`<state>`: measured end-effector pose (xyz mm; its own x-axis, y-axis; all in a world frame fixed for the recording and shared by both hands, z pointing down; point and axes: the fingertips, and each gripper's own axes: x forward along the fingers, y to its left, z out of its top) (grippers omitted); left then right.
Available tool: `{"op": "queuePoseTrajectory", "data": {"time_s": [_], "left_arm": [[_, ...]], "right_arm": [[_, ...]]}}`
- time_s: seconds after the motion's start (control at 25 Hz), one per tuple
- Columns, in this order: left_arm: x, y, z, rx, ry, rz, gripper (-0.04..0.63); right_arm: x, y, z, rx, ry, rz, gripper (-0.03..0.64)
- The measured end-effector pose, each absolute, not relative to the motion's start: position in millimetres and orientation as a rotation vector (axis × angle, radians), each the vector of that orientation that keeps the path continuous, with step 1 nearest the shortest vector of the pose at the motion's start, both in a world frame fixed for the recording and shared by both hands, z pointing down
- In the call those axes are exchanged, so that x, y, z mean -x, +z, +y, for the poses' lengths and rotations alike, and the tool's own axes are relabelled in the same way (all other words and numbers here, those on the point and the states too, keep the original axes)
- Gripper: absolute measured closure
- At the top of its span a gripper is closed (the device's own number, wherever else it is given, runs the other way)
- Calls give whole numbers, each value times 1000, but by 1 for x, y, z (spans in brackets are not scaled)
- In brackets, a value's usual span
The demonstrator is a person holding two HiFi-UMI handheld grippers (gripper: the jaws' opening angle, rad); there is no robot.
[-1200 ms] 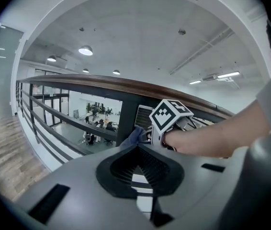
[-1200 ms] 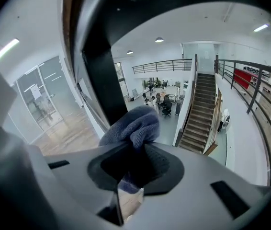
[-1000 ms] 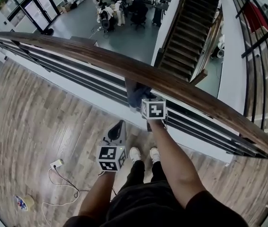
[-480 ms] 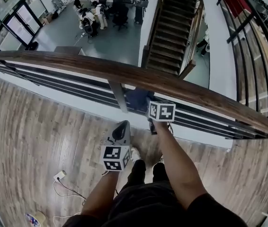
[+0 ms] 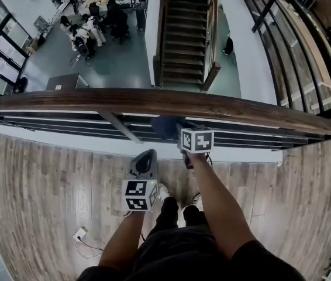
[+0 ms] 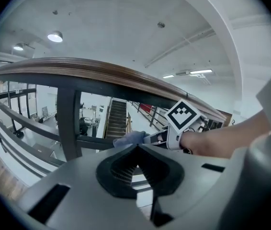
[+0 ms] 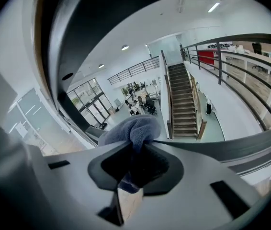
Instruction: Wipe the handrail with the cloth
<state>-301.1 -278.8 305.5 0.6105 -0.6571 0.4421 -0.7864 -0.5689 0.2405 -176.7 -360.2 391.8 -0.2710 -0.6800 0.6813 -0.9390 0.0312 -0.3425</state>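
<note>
Handrail first: the long brown wooden rail ran straight across the head view, capping dark metal bars at the brink of the plank floor. A staircase dropped to the hall beyond.

My right arm reached forward so that the right claw sat tucked just under the near edge of the rail, about midway along its length and just right of a slanted post. I judged it was held there to bring the cloth up against the rail's underside and inner face. None of the views let me say whether fabric and wood actually touched.

The left claw hung lower and nearer my body, well apart from the rail. In its own view the jaws were pressed together on nothing. I read it as parked out of the way, since one arm is enough for the wiping.

The cloth, a bunched blue-grey wad, was pinched firmly between the right claw's jaws. Most of it bulged out past the tips, which gave a soft pad to drag along the wood.
</note>
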Motion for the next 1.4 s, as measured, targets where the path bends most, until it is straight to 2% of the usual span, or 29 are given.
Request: {"op": "queuePoseTrajectory", "data": {"time_s": [1.16, 1.4], "left_arm": [[93, 291, -209, -2591, 576, -891, 592], [30, 305, -175, -2612, 644, -837, 592]], "right_arm": [[-89, 393, -233, -1904, 1229, -1834, 546], [-167, 394, -216, -2018, 1272, -1873, 546]]}}
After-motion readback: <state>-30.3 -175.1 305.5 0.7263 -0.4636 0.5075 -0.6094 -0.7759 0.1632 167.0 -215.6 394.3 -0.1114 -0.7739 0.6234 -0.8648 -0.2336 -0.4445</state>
